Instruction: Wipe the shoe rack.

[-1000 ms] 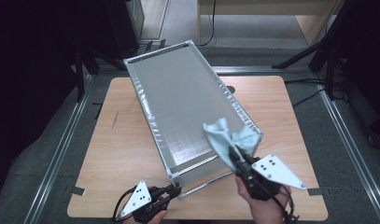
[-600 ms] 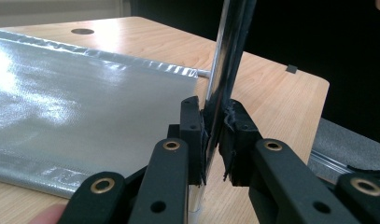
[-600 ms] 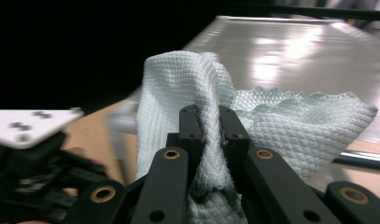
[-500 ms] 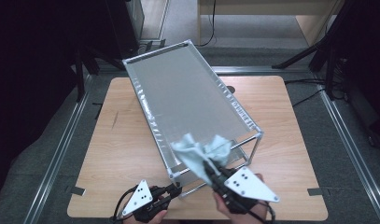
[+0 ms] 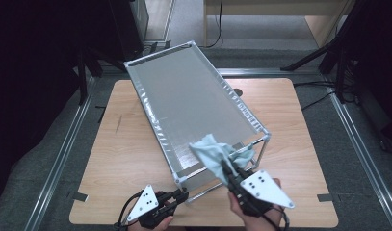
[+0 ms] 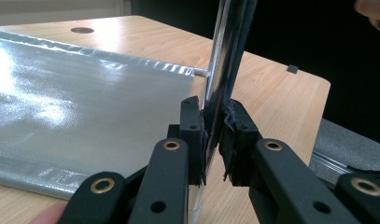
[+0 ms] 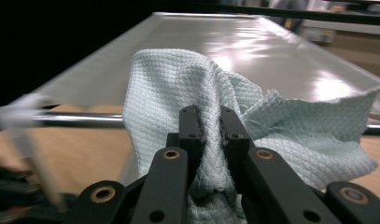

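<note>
Since a second ago, our right hand-held gripper [image 5: 226,167], pinching the pale green cloth [image 5: 216,153], slides it across the silver-covered rack [image 5: 184,101] toward its near end; our left hand-held gripper [image 5: 183,196] clamps the corner post [image 6: 225,60], steadying the wipe.

Even overhead light falls on the wooden table [image 5: 136,144] in the high view, while the room around it sinks into near-black. The silver sheet [image 6: 75,107] throws white glare — brightest at the left in the left gripper view. In the right gripper view the cloth [image 7: 178,93] is sharp, but the lower left corner smears into blur — the far background is soft too.
</note>
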The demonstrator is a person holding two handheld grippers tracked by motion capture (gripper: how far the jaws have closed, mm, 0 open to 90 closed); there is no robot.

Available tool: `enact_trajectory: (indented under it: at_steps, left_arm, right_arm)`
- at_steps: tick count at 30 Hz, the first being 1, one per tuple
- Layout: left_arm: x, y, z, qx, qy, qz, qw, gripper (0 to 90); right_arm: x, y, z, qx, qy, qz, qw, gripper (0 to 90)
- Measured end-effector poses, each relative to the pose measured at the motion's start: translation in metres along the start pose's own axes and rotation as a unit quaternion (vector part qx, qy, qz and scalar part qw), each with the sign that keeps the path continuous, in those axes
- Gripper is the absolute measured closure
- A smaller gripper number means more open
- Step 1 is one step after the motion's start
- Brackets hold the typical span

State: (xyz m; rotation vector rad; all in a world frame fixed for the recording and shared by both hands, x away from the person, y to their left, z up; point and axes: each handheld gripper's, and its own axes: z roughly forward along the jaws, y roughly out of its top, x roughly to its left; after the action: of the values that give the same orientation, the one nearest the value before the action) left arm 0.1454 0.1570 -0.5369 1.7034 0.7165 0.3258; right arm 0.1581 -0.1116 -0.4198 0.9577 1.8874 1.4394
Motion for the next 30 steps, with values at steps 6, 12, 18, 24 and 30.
enact_trajectory:
  at_steps: [6, 12, 18, 24, 30]
  left_arm:
    - [0.001, 0.0, 0.0, -0.002, -0.003, 0.0, 1.0, 80.2]
    - [0.002, -0.001, 0.0, 0.0, -0.007, 0.002, 1.0, 80.2]
    - [0.002, -0.001, 0.0, -0.001, -0.01, -0.002, 0.9999, 80.0]
    - [0.003, -0.001, 0.0, 0.001, -0.01, -0.002, 0.9999, 80.0]
    - [0.004, -0.001, 0.0, 0.004, -0.014, -0.003, 0.9999, 79.8]
  right_arm:
    - [0.042, -0.001, 0.004, 0.005, 0.075, -0.043, 0.9962, 81.7]
    - [0.003, -0.001, -0.003, 0.008, 0.015, -0.017, 0.9997, 81.9]
    - [-0.068, -0.016, -0.021, 0.006, -0.118, 0.016, 0.9929, 82.0]
    - [-0.098, -0.039, -0.025, 0.025, -0.139, 0.05, 0.9888, 82.0]
    - [-0.092, -0.077, 0.014, 0.125, -0.118, 0.047, 0.9839, 82.0]
